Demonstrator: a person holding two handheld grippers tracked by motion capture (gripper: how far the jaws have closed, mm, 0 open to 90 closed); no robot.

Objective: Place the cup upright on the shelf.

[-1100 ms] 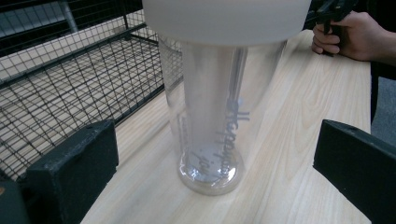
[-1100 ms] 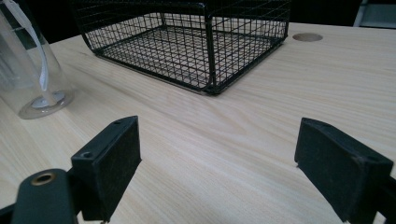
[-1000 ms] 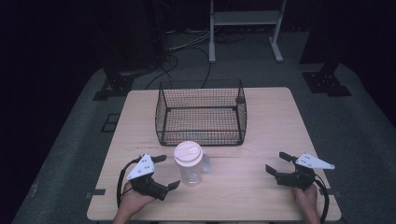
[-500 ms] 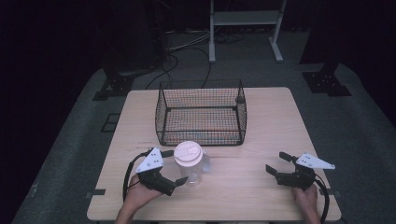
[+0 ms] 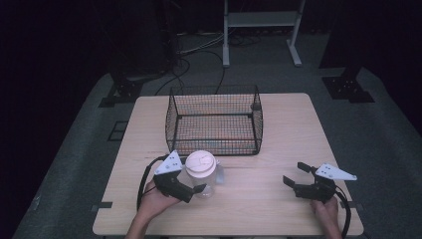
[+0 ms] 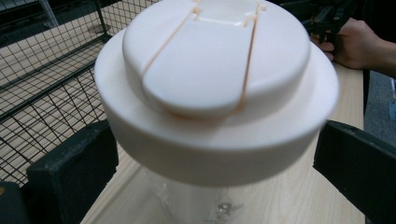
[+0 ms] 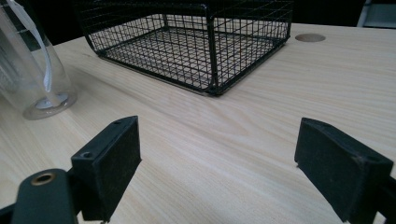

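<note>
Wooden table (image 5: 278,124), dark room behind; a clear jar (image 5: 201,174) with a cream lid stands upright, long axis vertical, lid up, at 6 o'clock from the wire basket (image 5: 214,119), just apart from it. Left gripper (image 5: 191,188) brackets the jar, jaws spread either side, contact unclear; no legible writing. Right gripper (image 5: 294,175) rests released at 3 o'clock, well apart.
</note>
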